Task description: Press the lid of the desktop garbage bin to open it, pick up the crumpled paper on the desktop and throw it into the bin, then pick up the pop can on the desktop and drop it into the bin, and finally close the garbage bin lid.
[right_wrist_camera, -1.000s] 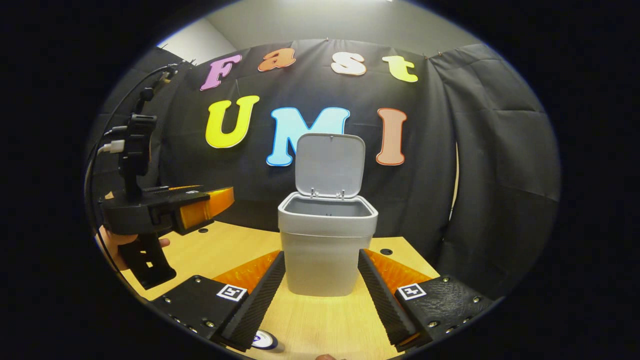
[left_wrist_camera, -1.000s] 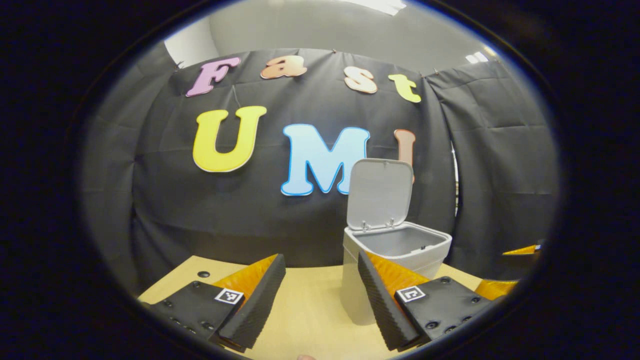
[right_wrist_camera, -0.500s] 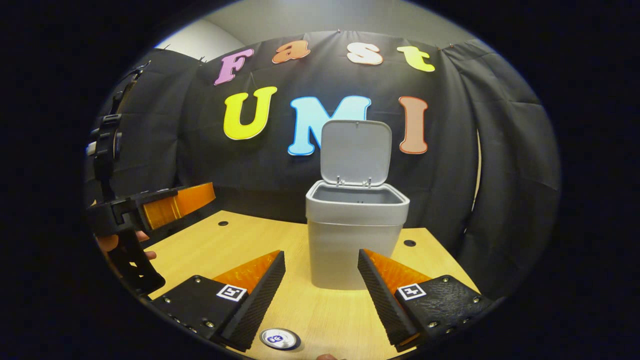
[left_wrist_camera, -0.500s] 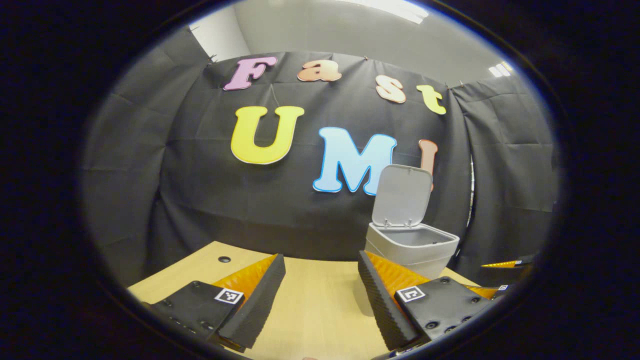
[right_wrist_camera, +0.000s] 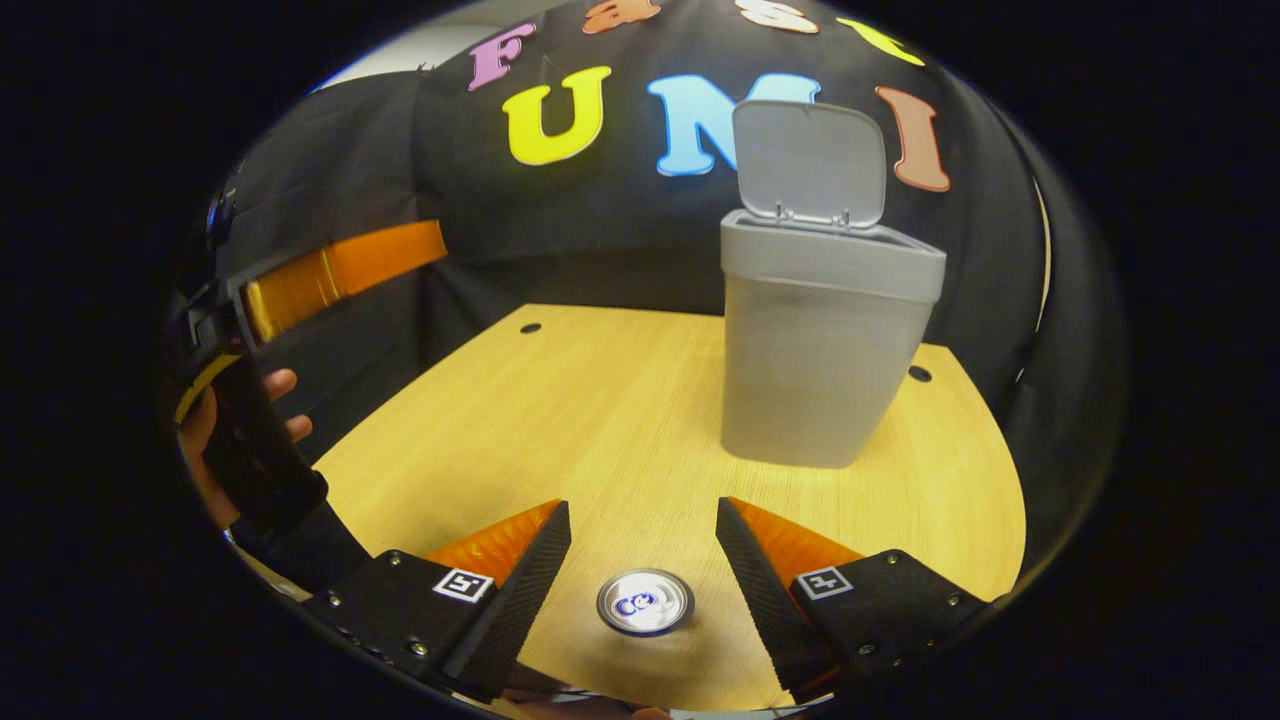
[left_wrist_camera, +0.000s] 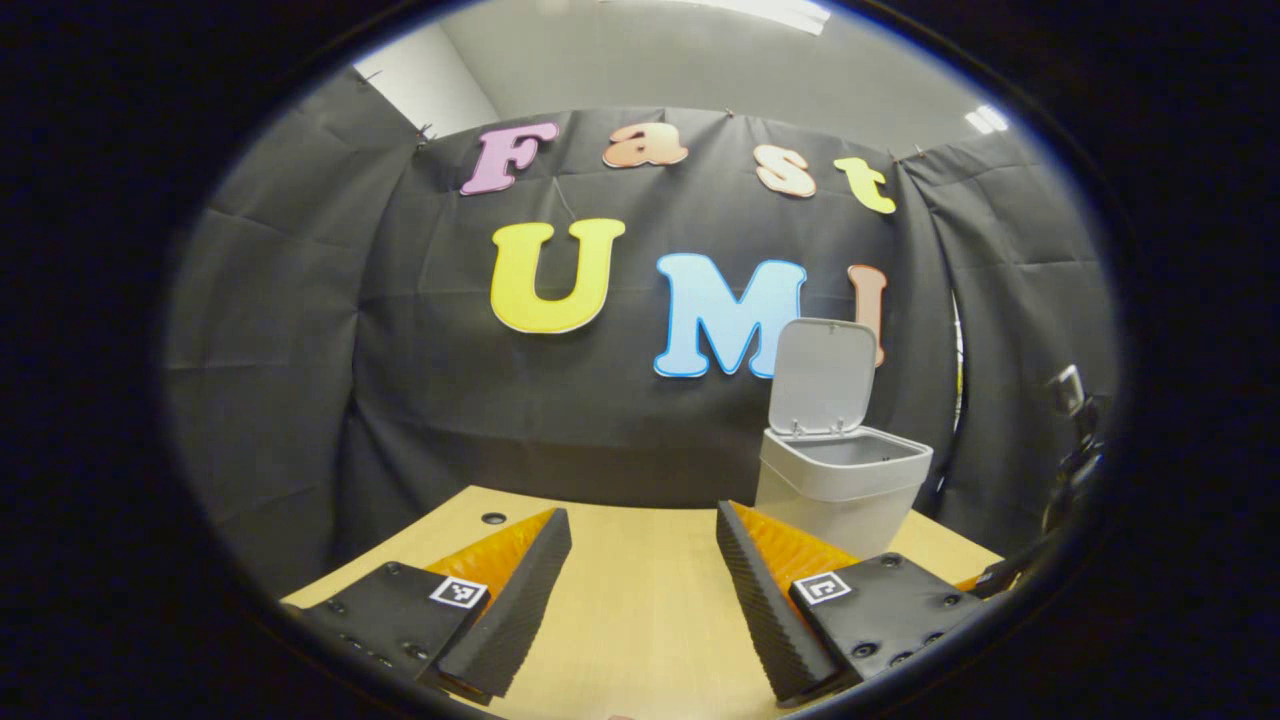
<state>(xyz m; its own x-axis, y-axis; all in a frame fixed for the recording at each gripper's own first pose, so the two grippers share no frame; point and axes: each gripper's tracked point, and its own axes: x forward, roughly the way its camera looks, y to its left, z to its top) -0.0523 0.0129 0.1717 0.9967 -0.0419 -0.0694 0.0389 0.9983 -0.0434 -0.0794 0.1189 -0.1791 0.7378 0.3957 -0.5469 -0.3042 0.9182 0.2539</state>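
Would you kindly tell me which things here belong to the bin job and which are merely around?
Job:
- garbage bin, lid up
- pop can, upright between the right gripper jaws
- left gripper, open

Around:
- wooden desktop
- hand at the left gripper's grip

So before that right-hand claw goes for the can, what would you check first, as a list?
1. Bin lid up: ok, it stands open above the bin.
2. Right gripper open: ok, its fingers are spread with nothing between them but the can below.
3. Pop can lined up: ok, it stands upright on the table, its top showing in the gap between the fingers.
4. Fingers low enough to grip its sides: cannot tell from this view looking down.
5. Left gripper out of the way: ok, it is held off to the side by a hand, open and empty.
6. Crumpled paper already in the bin: cannot tell, its inside is hidden.
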